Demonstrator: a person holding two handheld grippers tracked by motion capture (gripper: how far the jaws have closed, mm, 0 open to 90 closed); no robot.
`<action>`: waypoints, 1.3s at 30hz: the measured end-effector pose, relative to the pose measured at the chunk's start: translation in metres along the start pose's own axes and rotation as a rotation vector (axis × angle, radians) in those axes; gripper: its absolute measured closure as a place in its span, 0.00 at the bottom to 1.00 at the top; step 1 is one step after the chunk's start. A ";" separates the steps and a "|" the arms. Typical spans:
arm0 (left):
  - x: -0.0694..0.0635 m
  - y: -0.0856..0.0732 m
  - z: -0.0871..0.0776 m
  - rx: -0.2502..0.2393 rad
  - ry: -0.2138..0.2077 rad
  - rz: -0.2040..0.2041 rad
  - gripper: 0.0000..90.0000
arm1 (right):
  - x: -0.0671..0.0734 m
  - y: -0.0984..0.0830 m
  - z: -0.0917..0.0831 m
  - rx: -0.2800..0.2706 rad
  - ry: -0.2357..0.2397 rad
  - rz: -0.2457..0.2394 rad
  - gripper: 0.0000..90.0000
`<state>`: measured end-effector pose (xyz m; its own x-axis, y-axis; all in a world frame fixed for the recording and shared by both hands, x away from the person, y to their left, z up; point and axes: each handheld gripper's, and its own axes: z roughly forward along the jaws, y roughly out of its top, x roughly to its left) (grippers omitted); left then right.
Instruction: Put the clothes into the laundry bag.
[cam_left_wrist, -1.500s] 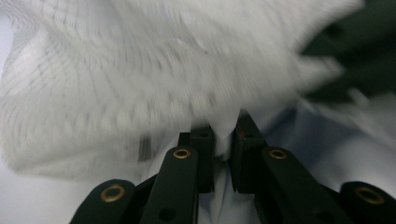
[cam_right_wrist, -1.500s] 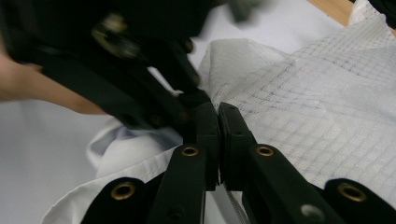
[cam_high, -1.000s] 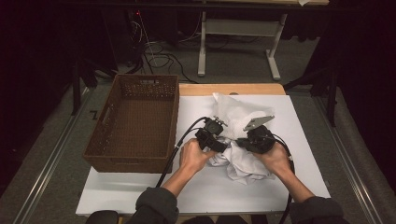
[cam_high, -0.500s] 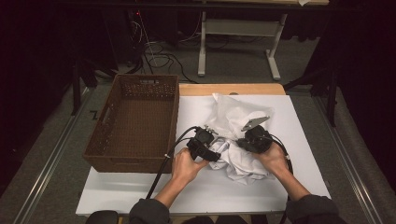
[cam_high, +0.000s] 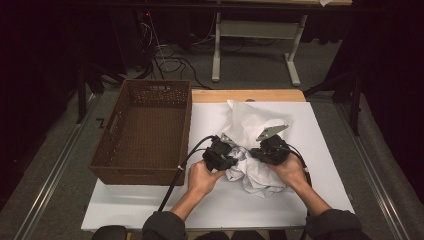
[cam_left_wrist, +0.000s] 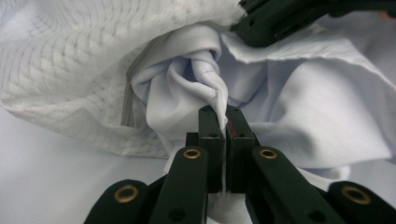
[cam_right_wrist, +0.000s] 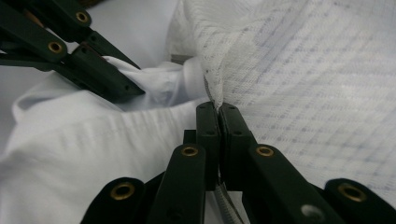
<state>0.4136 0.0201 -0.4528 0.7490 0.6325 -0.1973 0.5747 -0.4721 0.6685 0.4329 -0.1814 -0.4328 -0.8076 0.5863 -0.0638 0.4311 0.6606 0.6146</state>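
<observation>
A crumpled white garment of smooth cloth (cam_high: 255, 172) lies bunched on the near middle of the white-covered tabletop (cam_high: 150, 210), partly tucked into a white mesh laundry bag with a grey zip edge (cam_high: 250, 122) that spreads away from the person toward the far side. The left tongs (cam_left_wrist: 223, 122) have just been closing and now stand pressed together on a twisted fold of the garment, the cloth rising straight up out of the pinch in the left gripper view. The right tongs (cam_right_wrist: 217, 112) are likewise pressed together, pinching the rim of the mesh bag right at its zip seam. In the high view the two sit close together, left tongs (cam_high: 227, 157) at the garment's left flank and right tongs (cam_high: 262, 150) at the bag's mouth, with the bundle between and just below them. What the coming move seems to turn on is that the bag's opening lies just beyond the pinched fold, on the far side of it, so the left hand (cam_high: 202, 177) looks the nearer one to feed cloth forward while the right hand (cam_high: 292, 170) keeps the mouth lifted. A brown woven plastic basket (cam_high: 125, 170) stands empty at the left edge of the tabletop, well apart from both.
</observation>
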 end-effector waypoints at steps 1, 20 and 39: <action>-0.001 0.000 -0.002 -0.009 -0.001 0.000 0.97 | 0.002 0.001 -0.001 -0.006 0.005 -0.008 0.99; -0.016 0.021 -0.027 -0.078 -0.040 0.016 0.98 | 0.023 0.022 -0.034 -0.113 0.085 -0.086 0.99; 0.001 0.020 -0.012 -0.010 0.104 0.000 0.59 | -0.006 -0.005 -0.005 0.026 -0.001 0.034 0.89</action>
<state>0.4221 0.0185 -0.4307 0.7104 0.6930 -0.1226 0.5712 -0.4660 0.6758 0.4333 -0.1910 -0.4315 -0.7918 0.6092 -0.0444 0.4685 0.6523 0.5958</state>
